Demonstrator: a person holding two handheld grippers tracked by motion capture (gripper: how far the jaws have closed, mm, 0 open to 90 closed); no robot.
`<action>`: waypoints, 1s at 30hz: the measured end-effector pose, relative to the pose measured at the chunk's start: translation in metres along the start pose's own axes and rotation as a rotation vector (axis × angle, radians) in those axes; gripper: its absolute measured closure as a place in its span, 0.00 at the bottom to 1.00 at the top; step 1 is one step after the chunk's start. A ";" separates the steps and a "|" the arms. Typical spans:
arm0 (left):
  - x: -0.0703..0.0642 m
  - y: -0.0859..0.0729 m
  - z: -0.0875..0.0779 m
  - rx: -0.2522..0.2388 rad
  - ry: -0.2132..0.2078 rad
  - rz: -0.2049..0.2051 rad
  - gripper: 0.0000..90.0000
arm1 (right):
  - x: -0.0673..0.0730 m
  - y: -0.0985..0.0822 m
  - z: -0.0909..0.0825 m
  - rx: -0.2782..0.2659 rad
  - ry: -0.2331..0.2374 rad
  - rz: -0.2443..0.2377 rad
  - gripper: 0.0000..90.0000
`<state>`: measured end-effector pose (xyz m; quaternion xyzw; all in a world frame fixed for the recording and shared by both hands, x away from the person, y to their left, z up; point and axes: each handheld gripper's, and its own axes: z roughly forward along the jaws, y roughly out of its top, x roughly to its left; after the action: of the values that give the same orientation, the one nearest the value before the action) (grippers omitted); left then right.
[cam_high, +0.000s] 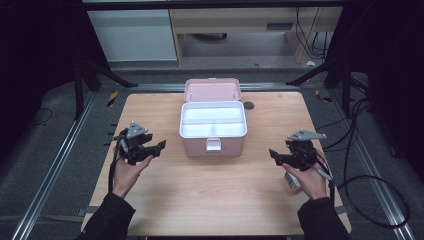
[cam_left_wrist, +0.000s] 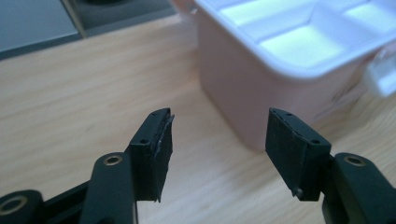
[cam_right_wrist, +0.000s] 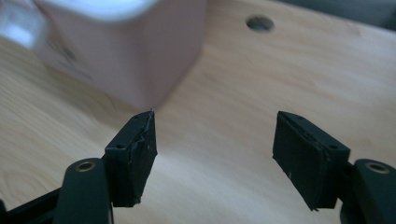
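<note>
Black sleeves and two hands enter from the near edge of the wooden table (cam_high: 215, 200), each hand holding a gripper over bare wood.

At the table's middle, toward the far side, stands the pink box (cam_high: 213, 127). Its long axis runs left to right, its white latch (cam_high: 213, 145) faces the person, and its lid (cam_high: 212, 90) is thrown back, standing up at the far side. The white tray (cam_high: 213, 121) inside is split into compartments.

Left of the box, well apart from it, the left gripper (cam_high: 159, 147) points toward the box's near left corner, jaws spread wide with nothing between them. The right gripper (cam_high: 276, 155) mirrors it from the right, jaws equally wide and empty.

Under the right hand (cam_high: 307, 177) lies a small object, mostly hidden; I cannot tell what it is. A small round hole (cam_high: 248, 105) sits just right of the box.
</note>
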<state>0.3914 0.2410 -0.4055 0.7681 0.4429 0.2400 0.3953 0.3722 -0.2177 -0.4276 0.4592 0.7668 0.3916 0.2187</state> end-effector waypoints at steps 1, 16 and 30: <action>-0.002 0.006 0.004 -0.008 -0.008 -0.001 0.47 | 0.003 0.007 0.003 -0.014 0.011 -0.004 0.37; -0.018 0.037 0.076 0.072 -0.044 0.010 0.62 | 0.038 0.069 0.088 -0.033 0.091 -0.016 0.51; -0.009 0.034 0.073 0.075 -0.048 -0.005 0.67 | 0.040 0.068 0.096 -0.011 0.082 -0.011 0.61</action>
<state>0.4558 0.1948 -0.4198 0.7868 0.4439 0.2039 0.3772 0.4559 -0.1260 -0.4300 0.4372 0.7755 0.4130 0.1919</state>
